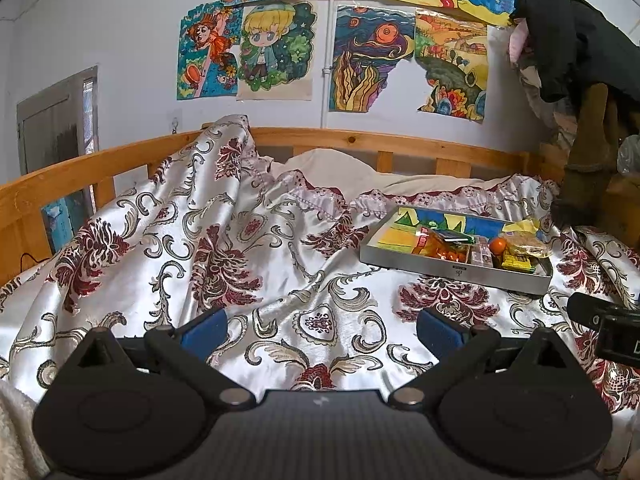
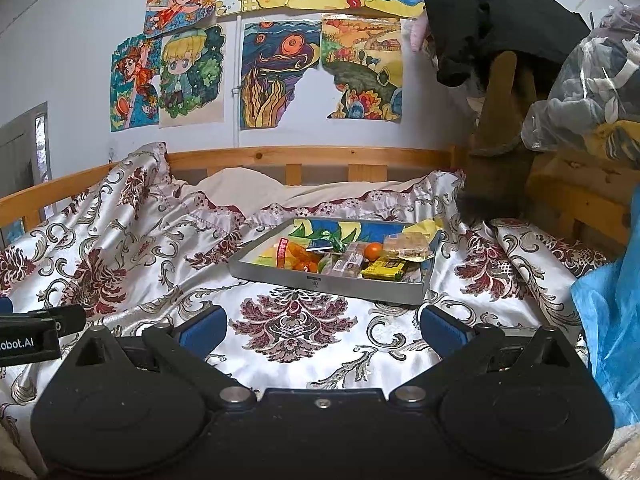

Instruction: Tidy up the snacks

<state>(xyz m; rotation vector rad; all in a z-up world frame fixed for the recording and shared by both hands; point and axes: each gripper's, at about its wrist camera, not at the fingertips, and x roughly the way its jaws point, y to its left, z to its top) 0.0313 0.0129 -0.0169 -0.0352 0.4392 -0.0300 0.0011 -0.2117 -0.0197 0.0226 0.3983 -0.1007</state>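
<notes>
From the left wrist, the left tongs (image 1: 322, 326) stood released and empty over the bedspread (image 1: 248, 248); the tray (image 1: 440, 266) of snacks (image 1: 498, 246) lay ahead to the right, well apart. The soft, rumpled bed could likely tip the tray under a push.

From the right wrist, the right tongs (image 2: 322, 326) were likewise released, the tray near, straight ahead. Drawings (image 2: 280, 76) covered the wall above a wooden bed rail (image 2: 304, 156).
</notes>
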